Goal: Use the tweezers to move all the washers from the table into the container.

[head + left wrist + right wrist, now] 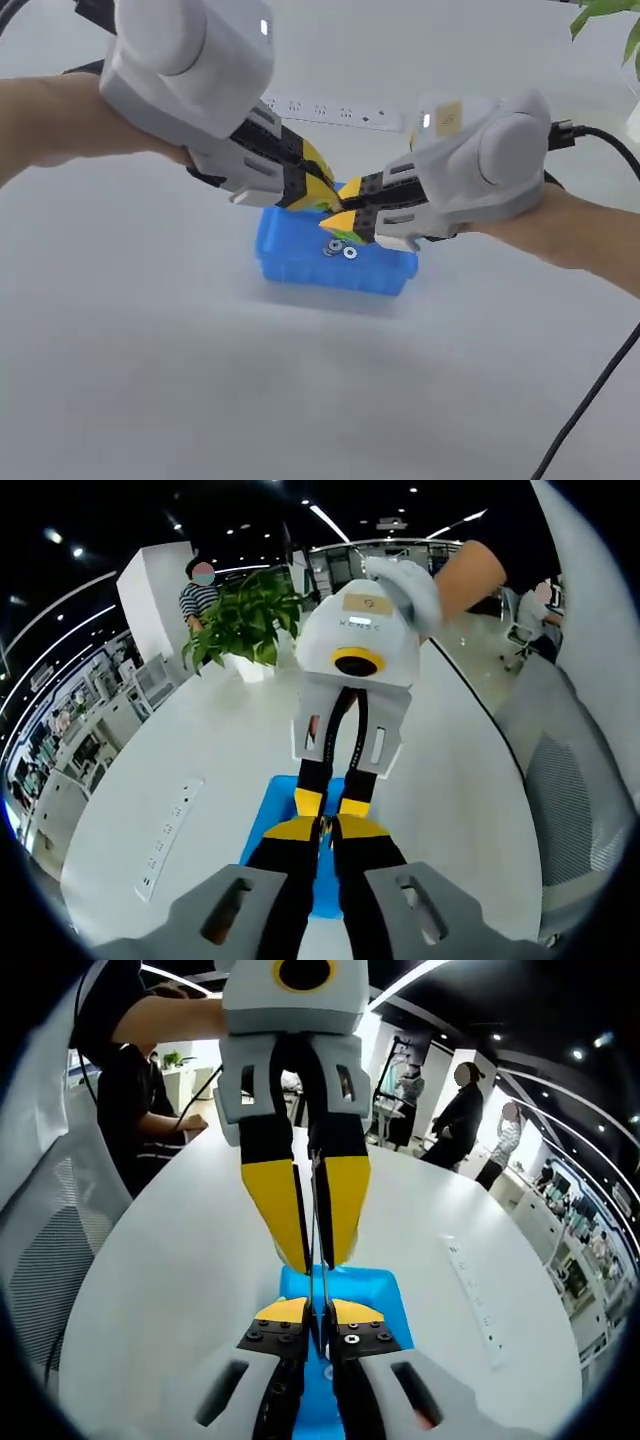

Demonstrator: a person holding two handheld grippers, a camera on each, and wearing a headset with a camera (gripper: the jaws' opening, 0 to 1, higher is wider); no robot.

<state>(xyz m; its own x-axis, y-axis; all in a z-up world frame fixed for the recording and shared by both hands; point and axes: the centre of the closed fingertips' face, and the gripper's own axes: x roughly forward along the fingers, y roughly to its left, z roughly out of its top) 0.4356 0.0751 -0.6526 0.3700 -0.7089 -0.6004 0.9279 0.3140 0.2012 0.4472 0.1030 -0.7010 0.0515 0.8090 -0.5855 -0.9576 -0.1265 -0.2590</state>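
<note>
On the white table (150,380) sat the blue container (290,262), with washers (340,249) inside it, directly beneath the tips. Above, we saw the right tool (318,1312) and left tool (320,1257) tip to tip, both clenched on the tweezers (317,1285). Beyond lay a power strip (320,110).

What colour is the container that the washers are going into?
The container is blue; the head view shows it best.

Left tongs (334,196) and right tongs (336,222) closed tip to tip on tweezers (317,1288) above blue container (290,258), crowding the space over it, power strip (330,110) behind, black cable (590,390) at right, bare bench (200,380) open in front and at left.
</note>
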